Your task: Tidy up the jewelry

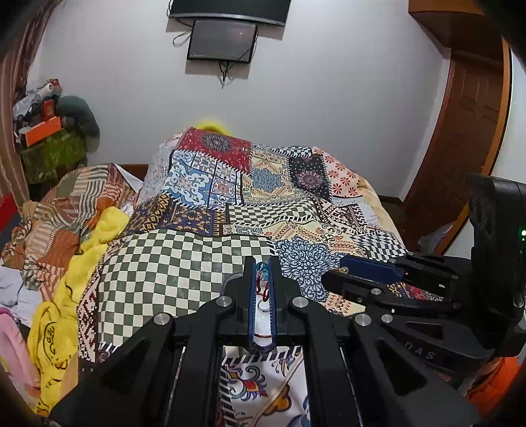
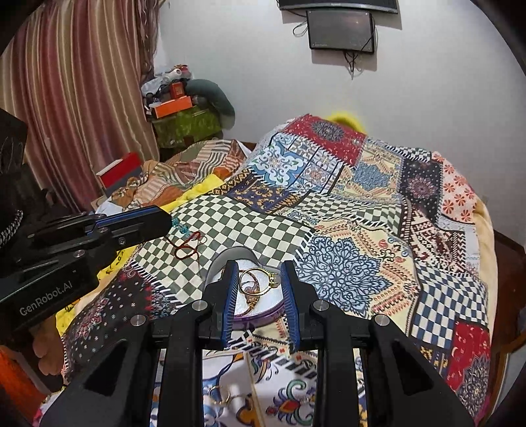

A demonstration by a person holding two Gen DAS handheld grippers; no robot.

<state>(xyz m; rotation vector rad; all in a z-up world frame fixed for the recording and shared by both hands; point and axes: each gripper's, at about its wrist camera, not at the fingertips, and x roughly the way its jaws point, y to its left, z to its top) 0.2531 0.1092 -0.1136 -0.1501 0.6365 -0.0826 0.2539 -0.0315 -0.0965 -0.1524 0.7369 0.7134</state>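
Observation:
My left gripper is shut on a red cord bracelet with blue beads and holds it above the patchwork bedspread. In the right wrist view the left gripper comes in from the left, and the bracelet dangles from its tips. My right gripper is open over a round white-lined jewelry box that holds gold rings. The right gripper also shows in the left wrist view at right. A gold hoop lies on the cloth below the right gripper.
The patchwork bedspread covers a raised bed. A yellow cloth and crumpled bedding lie at left. Striped curtains, a cluttered shelf, a wall monitor and a wooden door surround the bed.

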